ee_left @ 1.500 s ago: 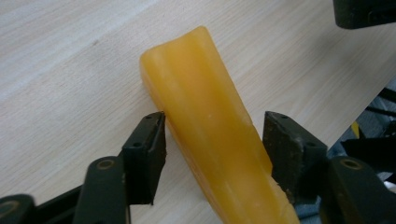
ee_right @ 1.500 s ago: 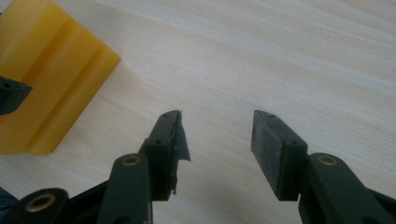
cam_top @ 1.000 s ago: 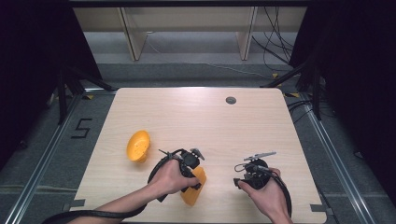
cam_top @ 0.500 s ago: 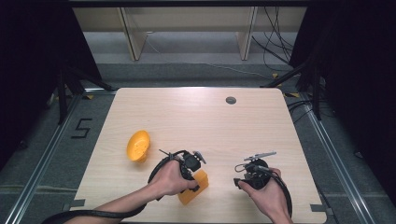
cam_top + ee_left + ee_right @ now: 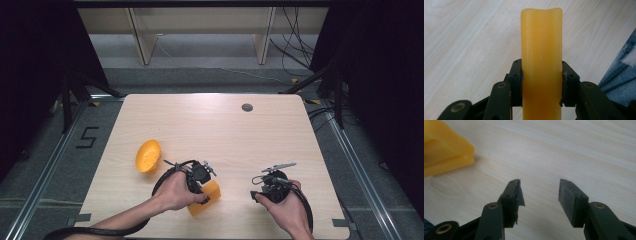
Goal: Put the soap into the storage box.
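An orange block [image 5: 541,50] stands upright between the pads of my left gripper [image 5: 541,82], which is shut on its two sides. In the high view the left gripper [image 5: 201,189] holds that block [image 5: 209,197] near the table's front edge, slightly left of centre. An orange bowl [image 5: 148,155] lies tipped on the table to the left of it. My right gripper [image 5: 259,186] rests at the front right with its jaws apart. In the right gripper view, the right gripper [image 5: 539,192] is open over bare wood, and the orange block [image 5: 444,150] sits at the upper left, well apart from it.
The light wooden table [image 5: 225,130] has a small dark round cap [image 5: 247,107] near its far edge. A blue sleeve [image 5: 621,72] shows at the right of the left gripper view. Cables [image 5: 295,45] and shelf legs stand on the floor beyond the table.
The left gripper's jaws have closed on the orange block, and the block has shifted a little away from the front edge. The right gripper has stayed still.
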The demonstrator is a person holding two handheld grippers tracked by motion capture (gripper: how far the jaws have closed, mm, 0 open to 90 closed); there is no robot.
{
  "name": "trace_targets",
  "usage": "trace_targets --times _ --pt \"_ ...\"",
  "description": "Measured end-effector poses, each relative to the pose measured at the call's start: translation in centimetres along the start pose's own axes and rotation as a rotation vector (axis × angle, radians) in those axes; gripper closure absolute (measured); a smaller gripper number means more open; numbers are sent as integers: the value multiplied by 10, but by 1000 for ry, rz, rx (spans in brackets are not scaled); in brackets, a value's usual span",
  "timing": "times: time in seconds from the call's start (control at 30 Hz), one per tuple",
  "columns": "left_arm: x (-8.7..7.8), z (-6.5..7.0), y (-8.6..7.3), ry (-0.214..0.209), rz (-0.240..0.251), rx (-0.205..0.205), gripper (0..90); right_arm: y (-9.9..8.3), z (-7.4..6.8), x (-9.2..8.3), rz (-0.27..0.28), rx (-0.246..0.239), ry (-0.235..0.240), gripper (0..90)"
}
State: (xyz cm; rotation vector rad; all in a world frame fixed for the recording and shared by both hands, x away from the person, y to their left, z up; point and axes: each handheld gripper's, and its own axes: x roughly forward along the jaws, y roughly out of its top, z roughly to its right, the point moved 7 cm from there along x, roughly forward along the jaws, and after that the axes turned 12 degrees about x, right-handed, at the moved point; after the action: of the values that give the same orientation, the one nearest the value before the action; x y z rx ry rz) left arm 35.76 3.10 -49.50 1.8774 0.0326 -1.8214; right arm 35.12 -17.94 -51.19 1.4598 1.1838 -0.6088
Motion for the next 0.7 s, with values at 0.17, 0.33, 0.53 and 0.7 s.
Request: trace_targets --times 0.17,0.33,0.53,0.7 --pt "-11 -4 -7 10 12 -17 609 0 1 1 5 3 -1 526" --pt "-20 -12 -17 19 13 -40 609 0 0 0 5 4 -3 525" --pt "-27 -19 -26 32 15 -70 609 0 0 0 0 11 -3 525" --pt "-37 -29 -37 36 35 -111 609 2 1 -1 20 -7 -1 525"
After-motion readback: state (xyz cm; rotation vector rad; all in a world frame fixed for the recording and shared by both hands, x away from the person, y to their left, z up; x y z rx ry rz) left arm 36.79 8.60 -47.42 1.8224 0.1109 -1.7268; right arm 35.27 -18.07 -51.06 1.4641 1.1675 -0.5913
